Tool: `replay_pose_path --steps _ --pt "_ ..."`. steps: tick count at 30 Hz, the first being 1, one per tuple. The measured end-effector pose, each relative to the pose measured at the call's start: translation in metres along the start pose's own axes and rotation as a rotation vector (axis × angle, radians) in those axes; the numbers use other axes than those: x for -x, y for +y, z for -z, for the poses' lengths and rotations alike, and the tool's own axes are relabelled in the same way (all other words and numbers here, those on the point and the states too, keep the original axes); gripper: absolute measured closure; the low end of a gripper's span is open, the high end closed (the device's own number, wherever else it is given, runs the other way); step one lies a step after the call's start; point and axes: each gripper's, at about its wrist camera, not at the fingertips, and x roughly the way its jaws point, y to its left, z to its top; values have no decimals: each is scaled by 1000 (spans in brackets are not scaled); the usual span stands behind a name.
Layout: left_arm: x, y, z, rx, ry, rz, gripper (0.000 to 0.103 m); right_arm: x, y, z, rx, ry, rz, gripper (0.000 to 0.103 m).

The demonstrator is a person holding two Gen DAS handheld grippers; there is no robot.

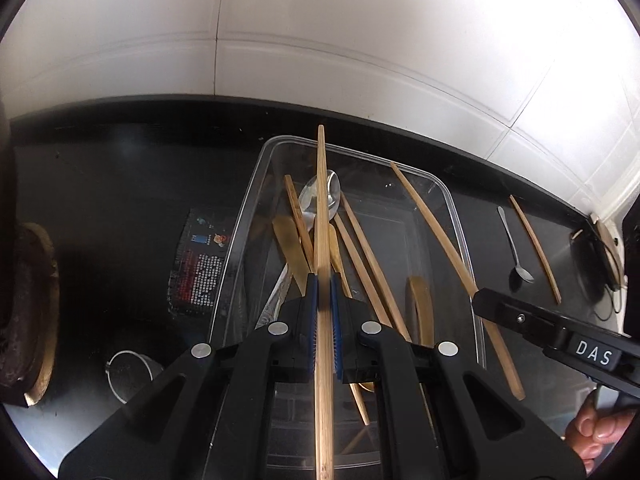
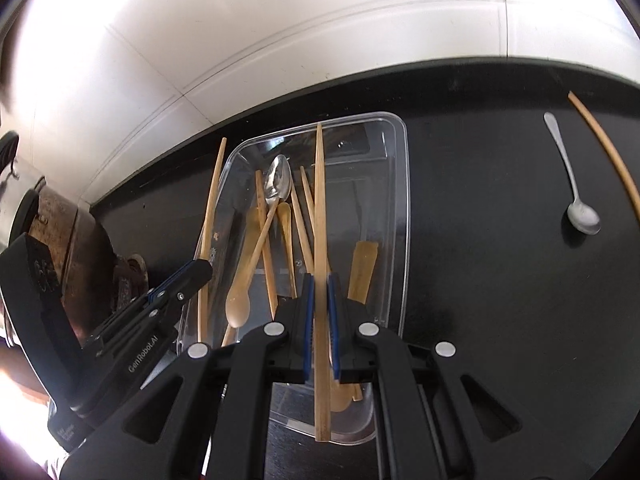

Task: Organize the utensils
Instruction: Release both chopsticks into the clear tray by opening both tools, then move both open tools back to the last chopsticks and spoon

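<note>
Each black tool [image 1: 324,280] [image 2: 320,280] pinches 1 slim bamboo chopstick [image 1: 322,200] [image 2: 319,200] above the clear plastic tray [image 1: 460,224]

Black handheld grippers, blue-lined fingers.
Left gripper [image 1: 324,292] and right gripper [image 2: 320,292] showing silver round screws; white "DAS" and "GenRobot.AI" lettering showing on bodies.

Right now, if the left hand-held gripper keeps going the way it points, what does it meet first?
Likely the pile of bamboo utensils in the clear bin, led by the chopstick it grips; depth is unclear.
</note>
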Motion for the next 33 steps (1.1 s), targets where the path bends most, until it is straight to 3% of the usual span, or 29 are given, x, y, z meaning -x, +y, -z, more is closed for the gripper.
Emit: replay_pose_path --steps 3,4,5,6,7,8,9,12,15,21,27,33 --pt "-12 7 -8 26 70 53 97 -1 -5 0 -58 -10 -31 95" --pt "-12 12 -12 53 73 63 85 1 -8 -2 -87 -31 -49 94" --pt "-10 14 -15 65 69 61 42 6 -13 -2 -119 -54 -61 86" --pt "-5 14 -17 75 45 64 16 15 -21 -4 -156 -88 -66 45" --pt "2 15 -21 75 2 77 6 26 -29 -5 -184 -139 -72 5" --pt "6 12 -25 59 -14 69 6 44 -41 -7 -220 -234 -72 8" --pt "7 9 -28 46 -23 58 6 56 -49 -9 -236 -275 -63 7" --pt "12 -8 -34 -12 -53 0 6 92 -81 -12 -305 -394 -21 7" --pt "13 -24 -32 -47 -83 -33 6 113 -114 -6 -376 -457 44 7" --pt "4 -74 -29 -100 -82 -6 6 116 -179 14 -423 -371 302 7" --pt "-31 -149 -5 -201 8 28 6 123 -220 24 -228 -304 576 7" --pt "-69 -220 18 -249 102 39 6 133 -282 18 -134 -268 655 7"
